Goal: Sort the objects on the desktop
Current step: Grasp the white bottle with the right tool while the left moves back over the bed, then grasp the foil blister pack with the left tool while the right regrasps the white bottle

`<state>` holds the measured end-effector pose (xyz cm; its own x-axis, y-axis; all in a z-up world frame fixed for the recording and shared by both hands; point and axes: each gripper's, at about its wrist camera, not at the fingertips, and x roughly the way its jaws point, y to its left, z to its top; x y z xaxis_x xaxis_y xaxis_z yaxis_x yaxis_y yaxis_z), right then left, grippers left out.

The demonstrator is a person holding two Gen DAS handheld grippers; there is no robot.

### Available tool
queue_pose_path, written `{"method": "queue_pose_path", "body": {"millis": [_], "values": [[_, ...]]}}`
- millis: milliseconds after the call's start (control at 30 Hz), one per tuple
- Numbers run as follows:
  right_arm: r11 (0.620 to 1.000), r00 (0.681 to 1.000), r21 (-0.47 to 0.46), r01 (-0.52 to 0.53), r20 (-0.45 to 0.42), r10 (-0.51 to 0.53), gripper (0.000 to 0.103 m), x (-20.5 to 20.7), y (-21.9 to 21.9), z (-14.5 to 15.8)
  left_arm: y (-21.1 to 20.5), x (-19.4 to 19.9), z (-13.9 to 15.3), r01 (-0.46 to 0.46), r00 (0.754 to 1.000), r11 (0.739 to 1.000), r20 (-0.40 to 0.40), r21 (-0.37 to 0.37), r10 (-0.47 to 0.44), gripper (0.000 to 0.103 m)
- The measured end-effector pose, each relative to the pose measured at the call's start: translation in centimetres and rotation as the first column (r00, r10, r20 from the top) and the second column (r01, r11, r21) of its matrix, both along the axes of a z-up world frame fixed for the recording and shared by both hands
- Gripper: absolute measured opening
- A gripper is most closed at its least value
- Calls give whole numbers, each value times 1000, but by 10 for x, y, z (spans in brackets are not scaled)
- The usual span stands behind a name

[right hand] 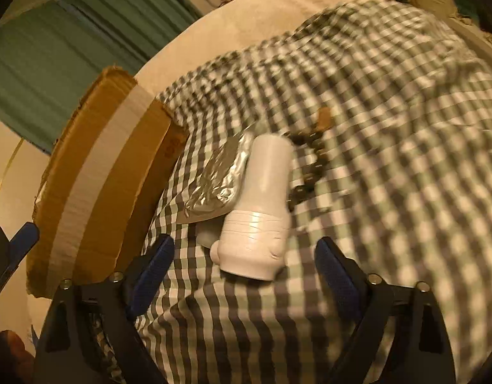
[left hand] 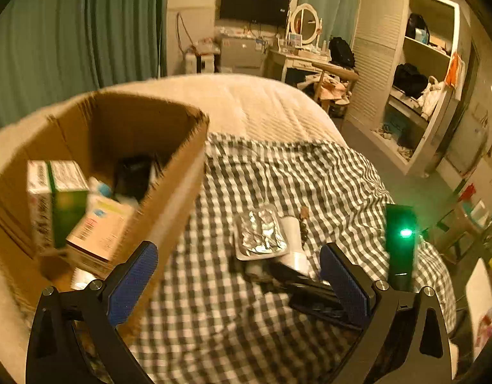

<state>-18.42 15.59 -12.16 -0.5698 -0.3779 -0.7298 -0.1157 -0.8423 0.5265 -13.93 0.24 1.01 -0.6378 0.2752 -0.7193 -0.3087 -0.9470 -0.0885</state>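
Observation:
A white plastic bottle [right hand: 265, 204] lies on its side on the checkered cloth [right hand: 390, 128], its wide end just ahead of my open right gripper [right hand: 244, 248]. A silver foil blister pack [right hand: 217, 176] rests against the bottle's left side, and a string of dark beads [right hand: 307, 166] lies on its right. The left wrist view shows the same foil pack [left hand: 260, 232] and bottle [left hand: 294, 240] ahead of my open left gripper [left hand: 238, 256], which holds nothing. Its left finger overlaps the near corner of the cardboard box [left hand: 178, 172].
Inside the box are a green and white carton [left hand: 58, 198], a pink and white carton [left hand: 102, 227] and a dark item [left hand: 132, 172]. The right tool's black body with a green light [left hand: 401, 246] stands at right. Beyond the bed are a dresser [left hand: 297, 57] and shelves [left hand: 419, 73].

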Motion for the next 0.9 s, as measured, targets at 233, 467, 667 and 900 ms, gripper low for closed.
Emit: {"method": "queue_pose_path", "body": {"millis": [233,467,667,900], "values": [[1000,998,10,-25,-56,26,52,33,28,3,6,-5,-13,-18,1000,1000,7,11,18,103],[993,990,79,91,-115,-81,48,81,87,24,23,5,-7,36,995,998,-94,44,-31,103],[996,992,70,61,-113,-53,60,86,93,13,39,-29,-23,59,998,993,-8,99,-59,103],[998,979,36,60,-196,-52,74,82,100,16,59,-69,-82,34,991,996,130,85,-45,103]]}}
